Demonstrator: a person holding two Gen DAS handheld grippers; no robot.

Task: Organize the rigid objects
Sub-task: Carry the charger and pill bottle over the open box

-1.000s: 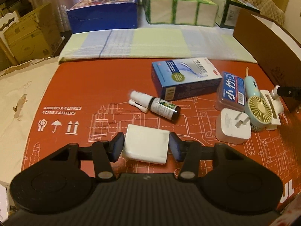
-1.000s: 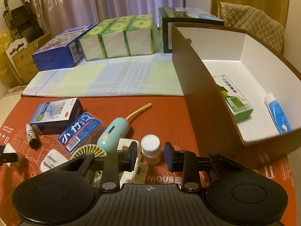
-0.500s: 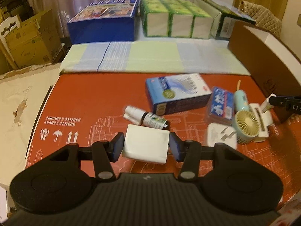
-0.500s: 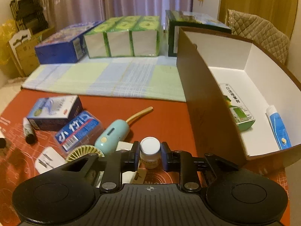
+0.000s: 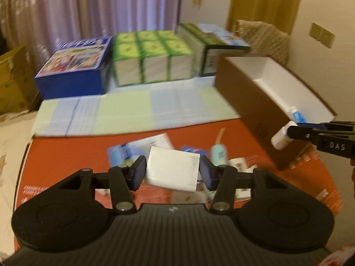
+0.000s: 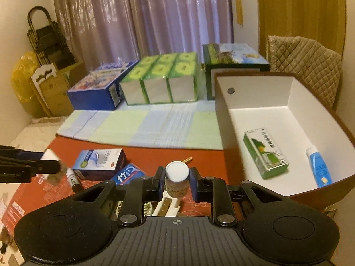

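Left wrist view shows the left gripper [image 5: 173, 171] has lifted the white block [image 5: 172, 169], jaws pressed on its sides, while the right gripper [image 6: 177, 182], jaws clamping the small white-capped bottle [image 6: 177, 178], has risen toward the brown box [image 6: 266, 115], so both seem ready for dropping in.

Flat white rectangular block [image 5: 172, 170], tilted, clamped between left gripper [image 5: 173, 174] fingers above the red mat's near edge. Small white-capped glass bottle [image 6: 177, 180], upright, pinched in right gripper [image 6: 177, 182] beside the brown box's [image 6: 220, 119] left wall, off the mat.
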